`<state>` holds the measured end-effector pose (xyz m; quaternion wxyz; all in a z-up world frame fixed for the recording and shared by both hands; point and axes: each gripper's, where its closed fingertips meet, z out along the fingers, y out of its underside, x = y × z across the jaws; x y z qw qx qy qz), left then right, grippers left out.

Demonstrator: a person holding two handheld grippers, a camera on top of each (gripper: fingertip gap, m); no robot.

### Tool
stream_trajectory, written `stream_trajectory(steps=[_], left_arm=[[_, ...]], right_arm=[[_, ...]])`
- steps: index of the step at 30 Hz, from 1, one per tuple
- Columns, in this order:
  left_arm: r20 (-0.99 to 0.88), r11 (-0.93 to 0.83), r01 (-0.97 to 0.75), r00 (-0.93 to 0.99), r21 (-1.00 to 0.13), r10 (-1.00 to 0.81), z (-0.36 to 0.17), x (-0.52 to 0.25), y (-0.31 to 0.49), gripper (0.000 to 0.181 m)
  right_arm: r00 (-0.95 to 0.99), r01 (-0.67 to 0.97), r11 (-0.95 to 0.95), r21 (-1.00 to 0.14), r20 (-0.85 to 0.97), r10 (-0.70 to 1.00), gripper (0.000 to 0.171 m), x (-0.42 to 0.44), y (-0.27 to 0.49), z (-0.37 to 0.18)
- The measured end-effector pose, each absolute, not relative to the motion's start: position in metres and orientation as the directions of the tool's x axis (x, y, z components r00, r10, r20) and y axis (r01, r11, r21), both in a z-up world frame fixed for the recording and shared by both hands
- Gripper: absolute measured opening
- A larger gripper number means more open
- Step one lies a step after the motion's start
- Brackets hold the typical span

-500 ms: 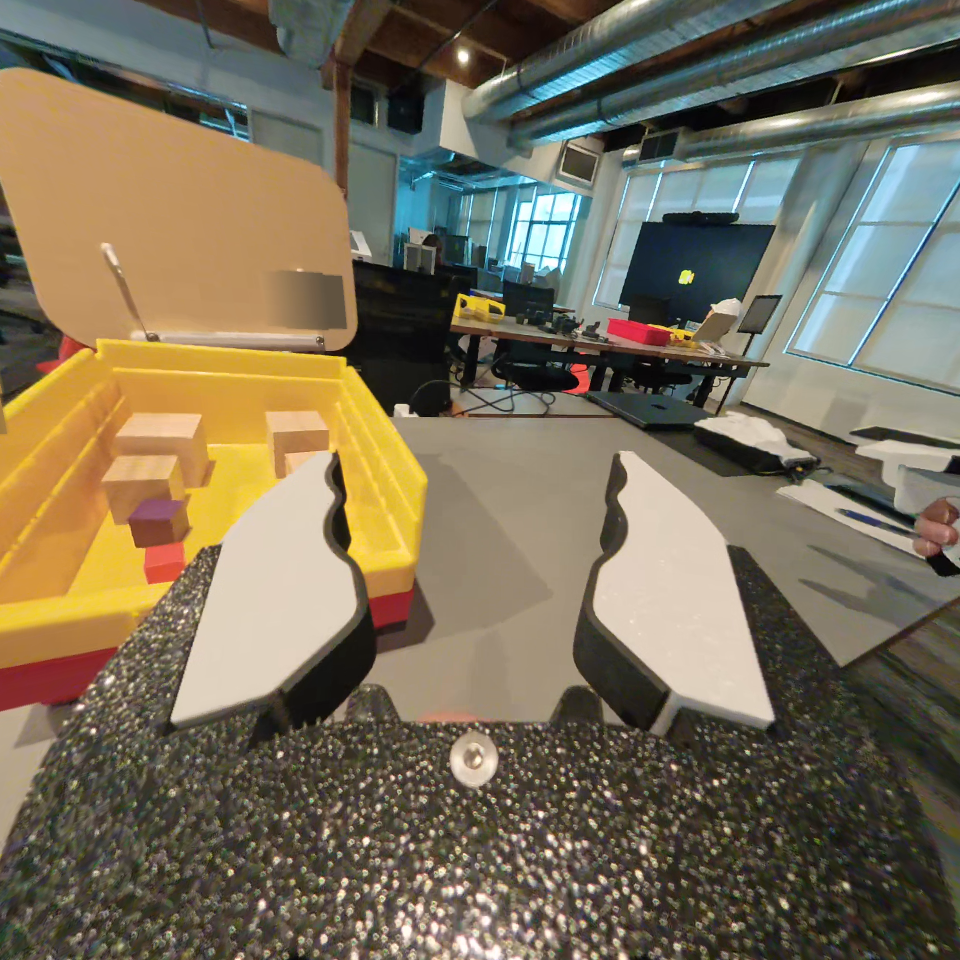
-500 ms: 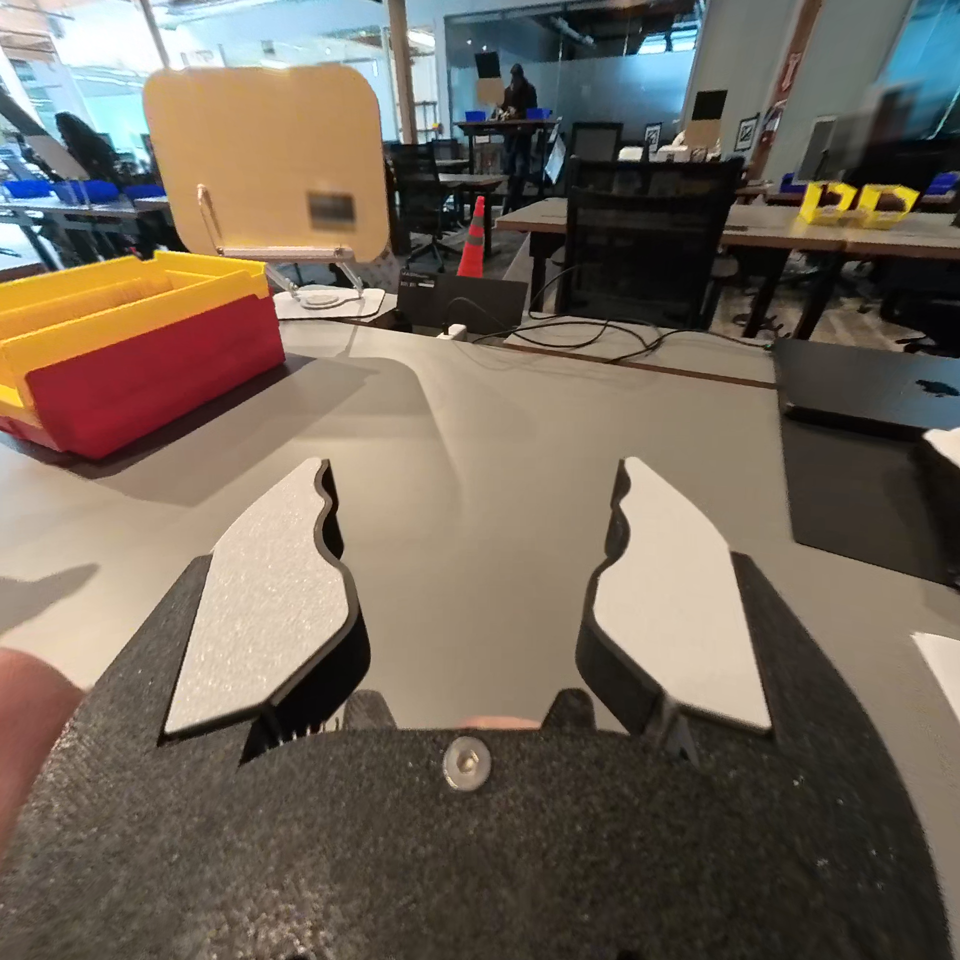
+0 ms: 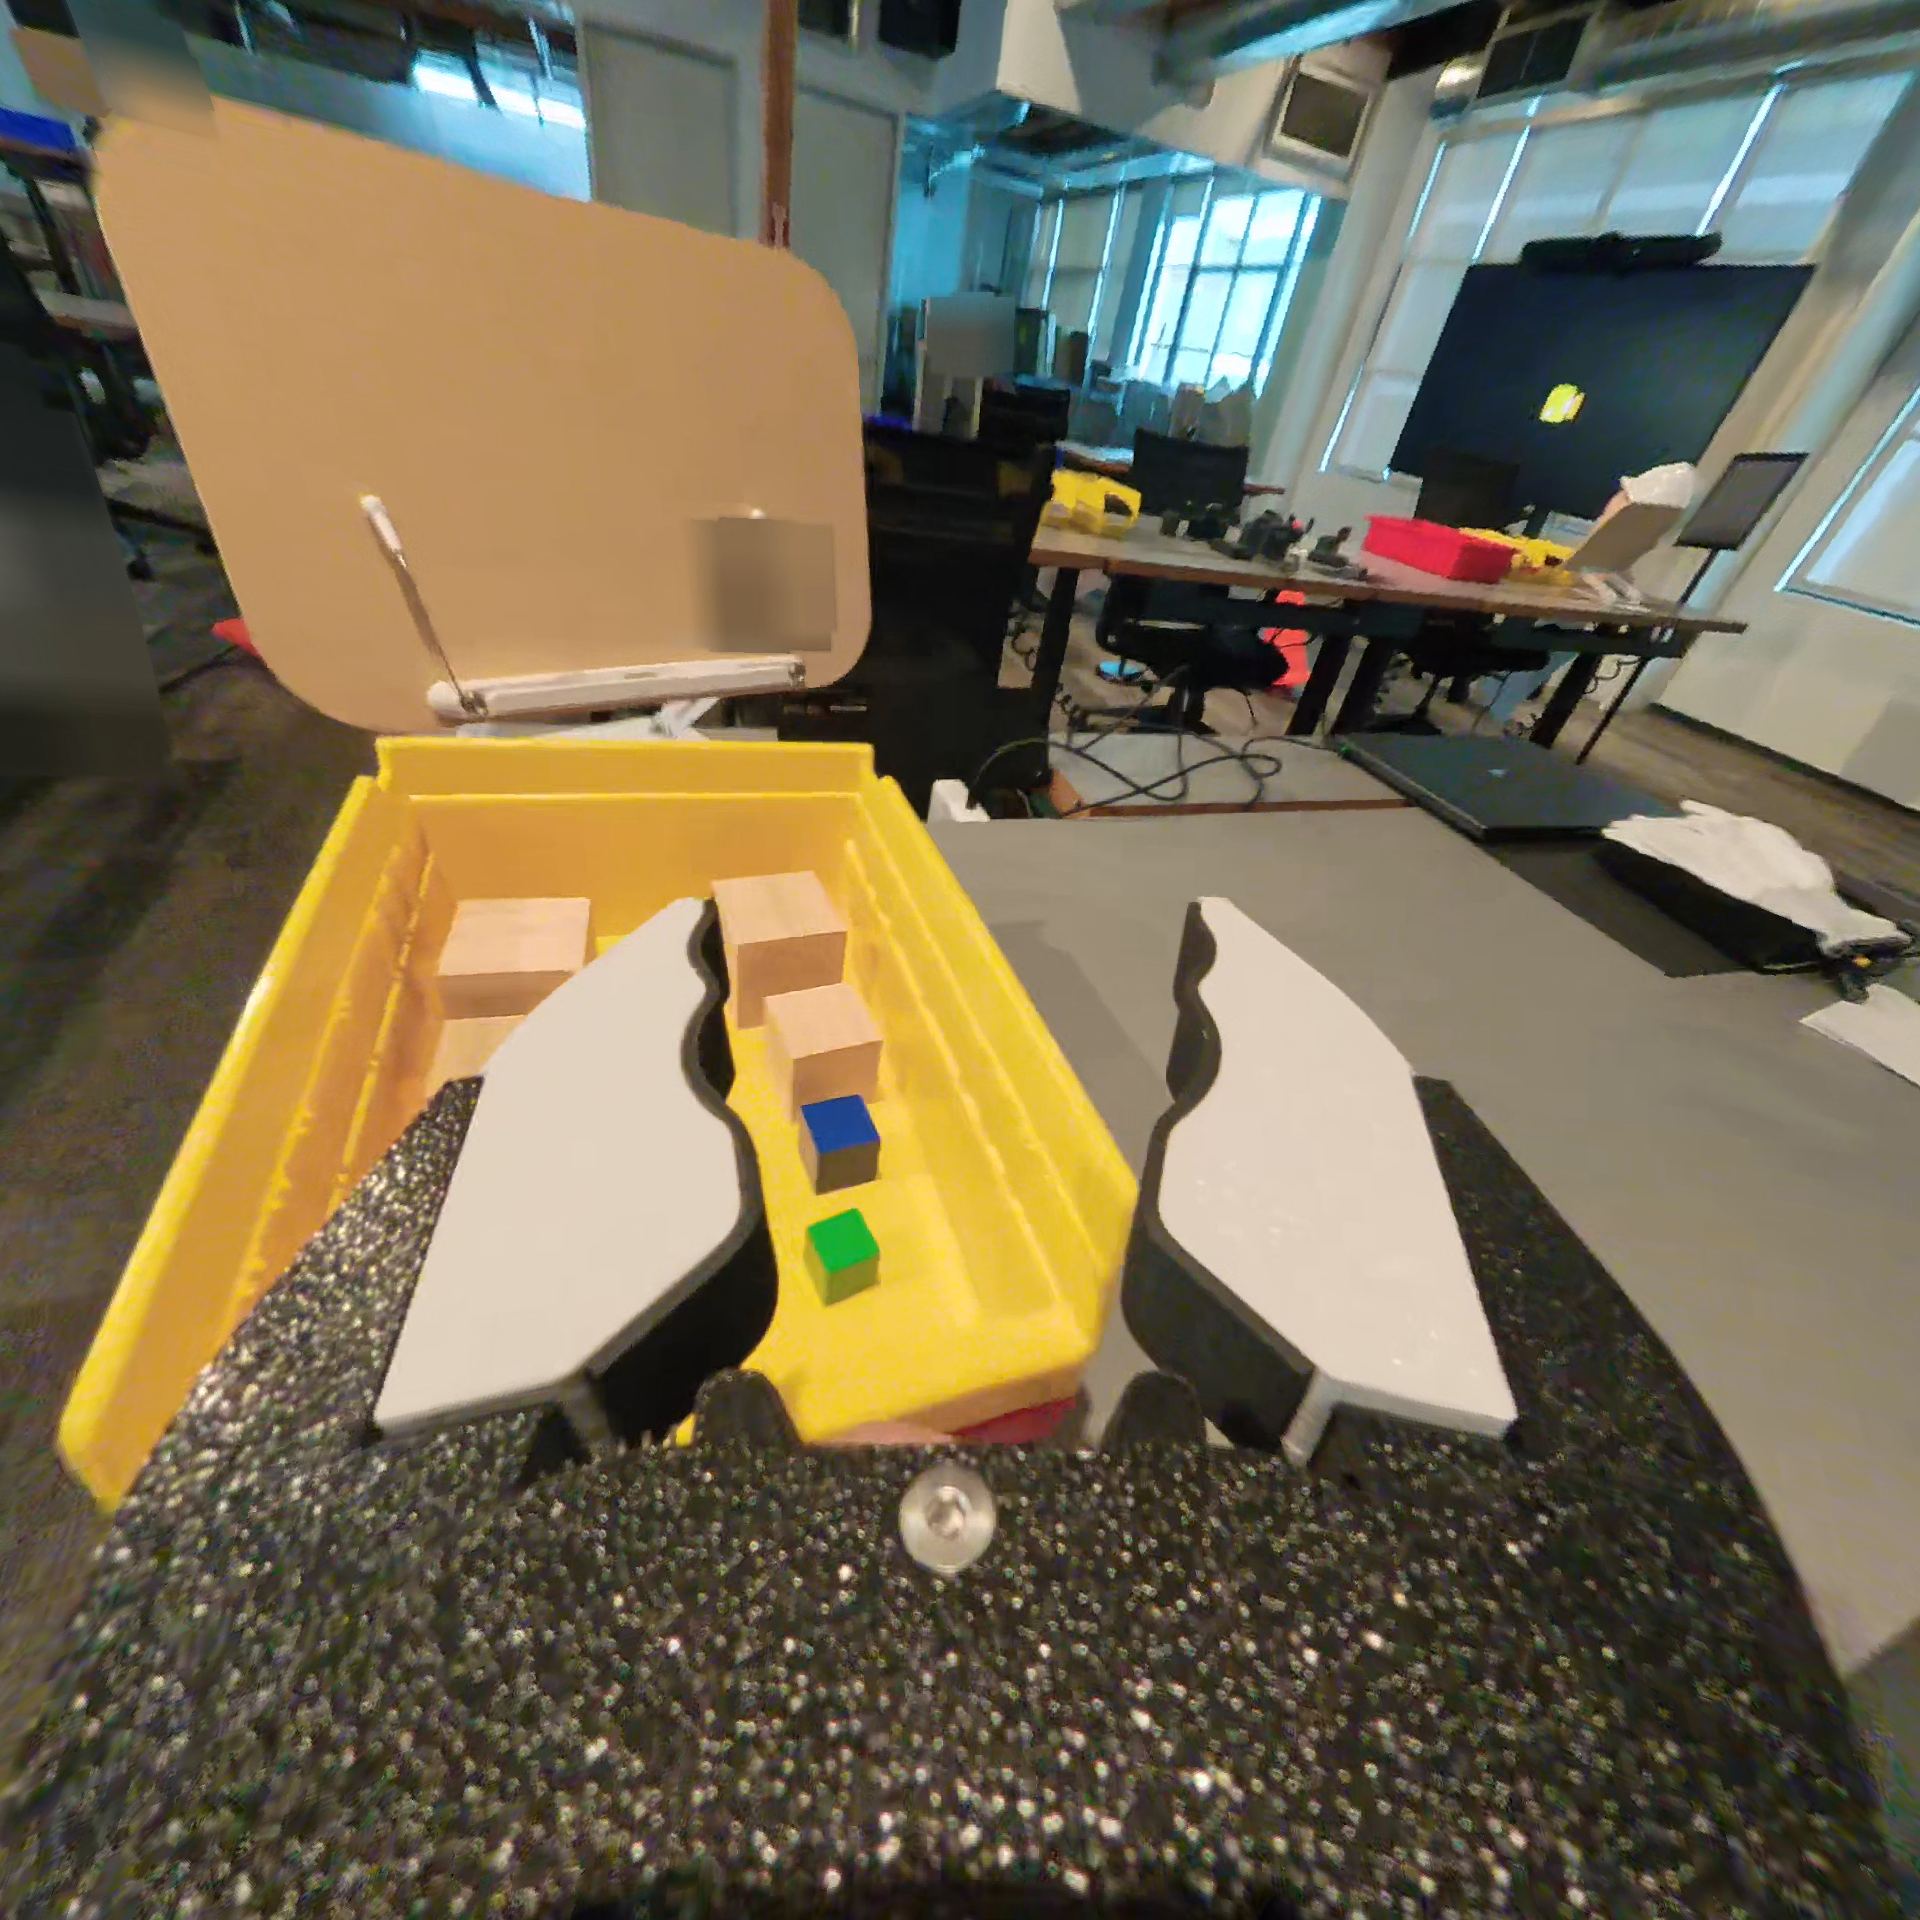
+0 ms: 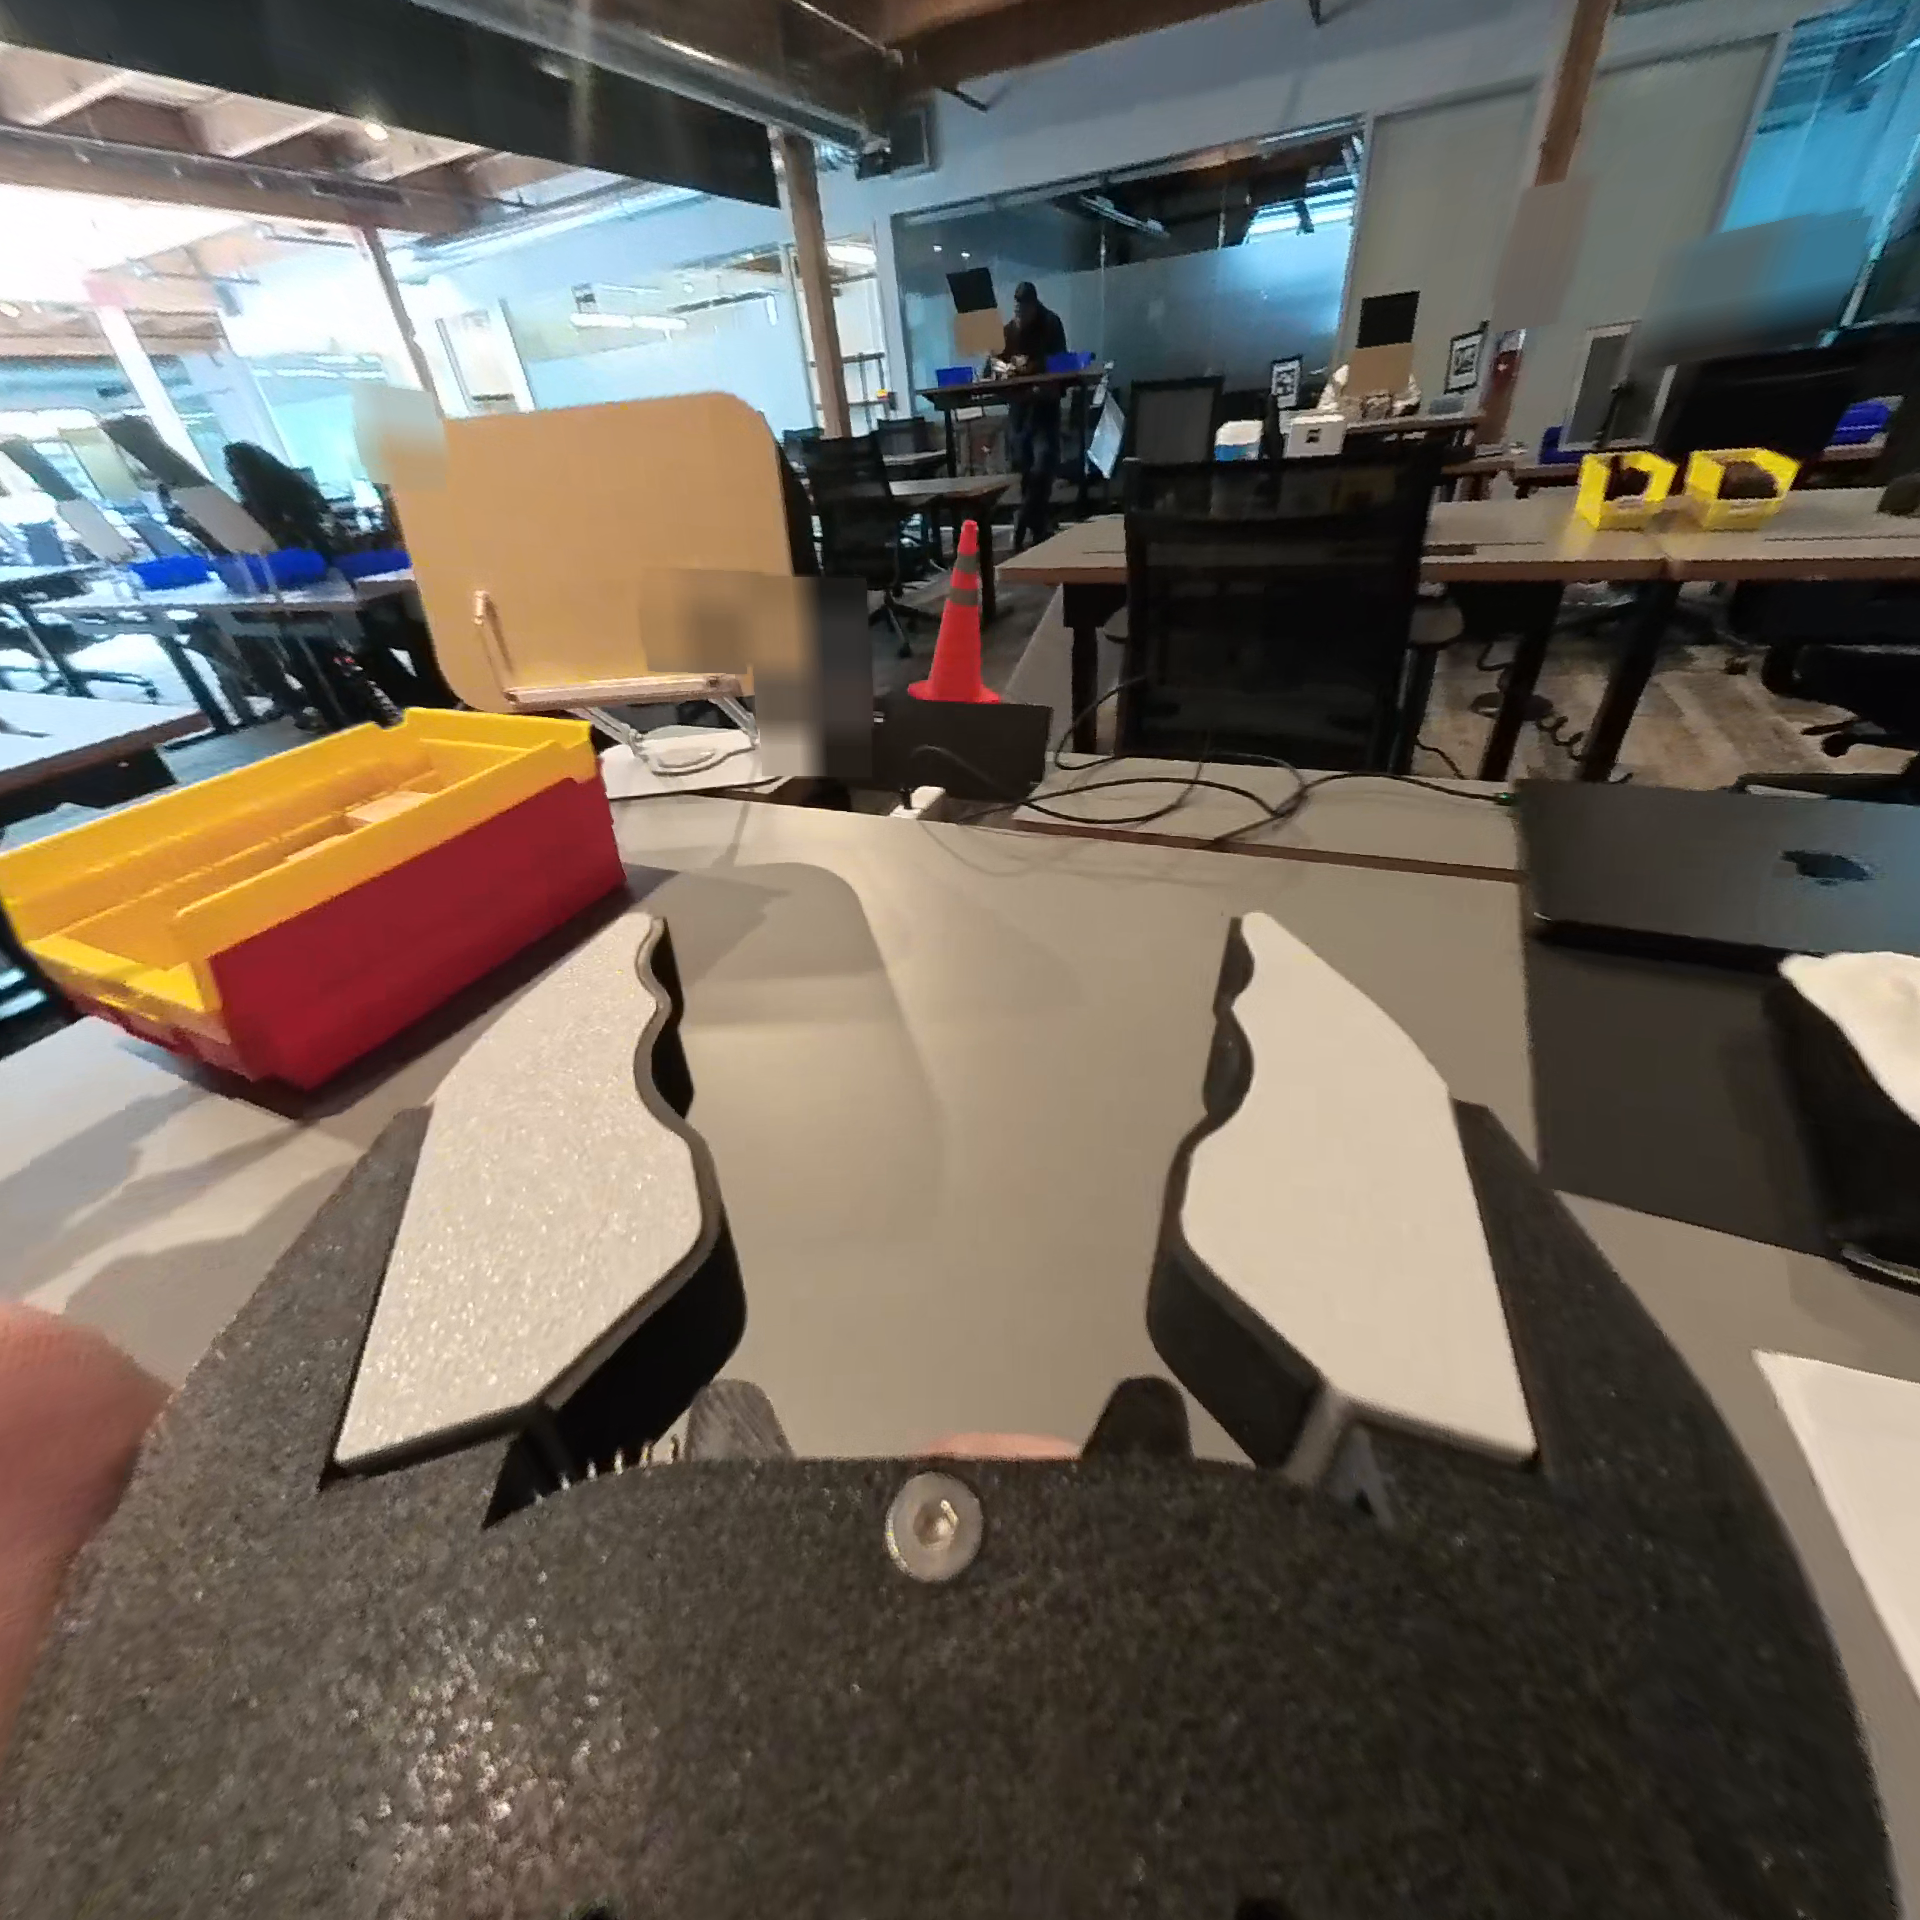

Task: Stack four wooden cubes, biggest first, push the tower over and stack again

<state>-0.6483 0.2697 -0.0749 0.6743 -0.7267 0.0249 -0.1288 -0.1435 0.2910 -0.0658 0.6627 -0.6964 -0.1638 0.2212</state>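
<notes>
My left gripper [image 3: 951, 1023] hangs spread wide and empty over the yellow bin's [image 3: 312, 1049] near right corner. Between its fingers, at 11 o'clock, I see a green cube [image 3: 842, 1254], a blue cube [image 3: 840, 1140] and wooden blocks [image 3: 781, 940] farther in. My right gripper [image 4: 951, 1023] gapes empty above the grey table [image 4: 935, 1039]; the bin sits at 10 o'clock, a closed laptop [image 4: 1714, 883] at 2.

Grey table [image 4: 935, 1039] bearing red bin [image 4: 416, 935], black laptop [image 4: 1714, 883].
</notes>
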Motion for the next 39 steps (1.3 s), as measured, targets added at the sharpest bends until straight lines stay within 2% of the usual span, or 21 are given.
stream_trajectory(steps=[4,7,12,19,27,39], left_arm=[[0.224,-0.28,0.156,0.948,-0.947,-0.228,-0.101,-0.661,0.33,0.075],[0.246,-0.477,0.118,0.945,-0.871,-0.217,-0.135,-0.666,0.377,0.076],[0.16,-0.648,-0.01,0.966,-0.761,-0.203,-0.177,-0.673,0.431,0.081],[0.156,-0.732,-0.055,0.964,-0.679,-0.217,-0.205,-0.665,0.467,0.073],[0.033,-0.822,-0.137,0.982,-0.553,-0.186,-0.234,-0.667,0.471,0.069],[0.087,-0.848,-0.108,0.98,-0.518,-0.179,-0.242,-0.674,0.471,0.065]], right_arm=[[0.86,-0.104,-0.077,-0.992,-0.129,0.494,0.097,-0.123,0.277,-0.068],[0.851,-0.124,-0.091,-0.988,-0.153,0.502,0.097,-0.124,0.278,-0.067],[0.87,-0.039,-0.125,-0.991,-0.095,0.484,0.096,-0.132,0.301,-0.09],[0.874,0.037,-0.184,-0.982,-0.057,0.483,0.096,-0.143,0.343,-0.124],[0.862,-0.053,-0.197,-0.979,-0.144,0.486,0.096,-0.142,0.366,-0.115],[0.866,-0.026,-0.16,-0.987,-0.102,0.489,0.094,-0.156,0.357,-0.105]])
